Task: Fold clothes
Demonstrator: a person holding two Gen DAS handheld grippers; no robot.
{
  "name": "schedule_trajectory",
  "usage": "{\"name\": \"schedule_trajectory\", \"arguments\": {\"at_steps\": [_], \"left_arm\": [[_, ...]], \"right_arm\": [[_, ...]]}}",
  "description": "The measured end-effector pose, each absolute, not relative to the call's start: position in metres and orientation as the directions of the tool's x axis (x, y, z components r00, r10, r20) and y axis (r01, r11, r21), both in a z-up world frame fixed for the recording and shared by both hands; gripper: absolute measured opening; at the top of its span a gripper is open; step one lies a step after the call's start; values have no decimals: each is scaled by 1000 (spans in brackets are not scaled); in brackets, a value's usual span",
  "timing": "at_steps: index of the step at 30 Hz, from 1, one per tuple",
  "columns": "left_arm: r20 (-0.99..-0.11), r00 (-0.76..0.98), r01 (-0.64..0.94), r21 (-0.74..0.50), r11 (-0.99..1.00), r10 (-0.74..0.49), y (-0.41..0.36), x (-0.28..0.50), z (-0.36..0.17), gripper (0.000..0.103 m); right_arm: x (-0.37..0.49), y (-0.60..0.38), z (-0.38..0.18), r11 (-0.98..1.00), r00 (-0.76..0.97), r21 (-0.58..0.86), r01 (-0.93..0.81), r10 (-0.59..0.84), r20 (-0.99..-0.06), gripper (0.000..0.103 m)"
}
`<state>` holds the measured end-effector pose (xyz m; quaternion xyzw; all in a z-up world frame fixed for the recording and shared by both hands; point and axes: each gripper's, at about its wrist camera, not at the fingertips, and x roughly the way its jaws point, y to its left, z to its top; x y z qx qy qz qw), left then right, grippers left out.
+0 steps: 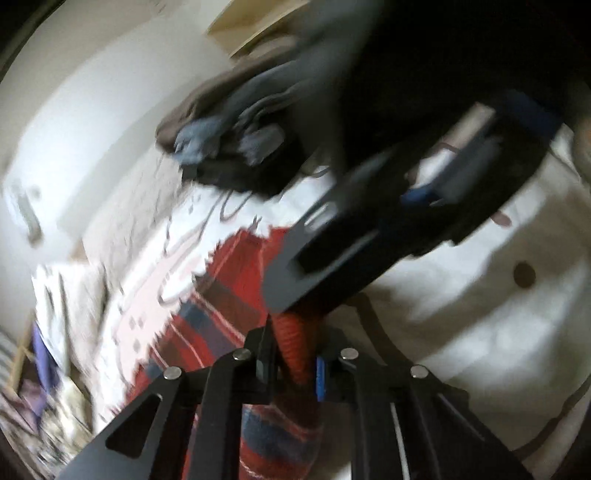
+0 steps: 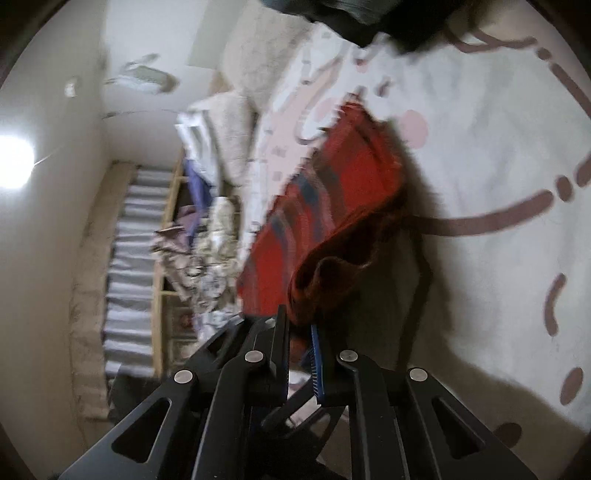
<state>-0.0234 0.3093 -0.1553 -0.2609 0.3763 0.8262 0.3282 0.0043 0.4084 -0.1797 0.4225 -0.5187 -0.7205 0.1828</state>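
Note:
A red plaid garment (image 1: 221, 295) with blue and white stripes hangs over a white bed cover with pink drawings (image 1: 155, 266). My left gripper (image 1: 293, 360) is shut on a bunched edge of the red garment. My right gripper (image 2: 299, 328) is shut on another edge of the same garment (image 2: 332, 206), which stretches away from it above the cover (image 2: 480, 147). The right gripper's black body (image 1: 369, 229) crosses the left wrist view just above the left one. Both views are motion-blurred.
A pile of dark, grey and brown clothes (image 1: 236, 140) lies on the bed further back; its edge shows in the right wrist view (image 2: 354, 18). Fluffy cream bedding (image 2: 236, 110) and crumpled patterned cloth (image 2: 207, 243) lie at the bed's side. A striped mattress (image 2: 133, 251) lies beside the wall.

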Motion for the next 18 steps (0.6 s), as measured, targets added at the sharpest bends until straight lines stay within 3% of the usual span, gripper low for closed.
{"name": "schedule_trajectory", "arguments": {"at_steps": [3, 4, 5, 6, 13, 18], "left_arm": [[-704, -611, -741, 345, -577, 363, 299, -38, -142, 14], [-703, -604, -740, 319, -593, 376, 296, -39, -138, 14], [-701, -599, -740, 297, -604, 389, 293, -39, -133, 14], [-697, -595, -739, 279, -613, 401, 291, -39, -128, 14], [-672, -602, -754, 301, -584, 431, 290, -23, -128, 14], [-668, -606, -765, 341, -546, 432, 297, -23, -139, 14]], "right_arm": [[13, 417, -169, -429, -633, 891, -147, -652, -418, 16], [14, 420, -168, -432, -646, 889, -152, -637, -420, 42], [18, 427, -168, -426, -667, 887, -178, -610, -427, 92], [22, 437, -171, -405, -698, 888, -216, -572, -431, 103], [-17, 464, -227, -112, -645, 923, -369, -684, -341, 103], [-72, 455, -245, -165, -520, 898, -409, -766, -378, 103]]}}
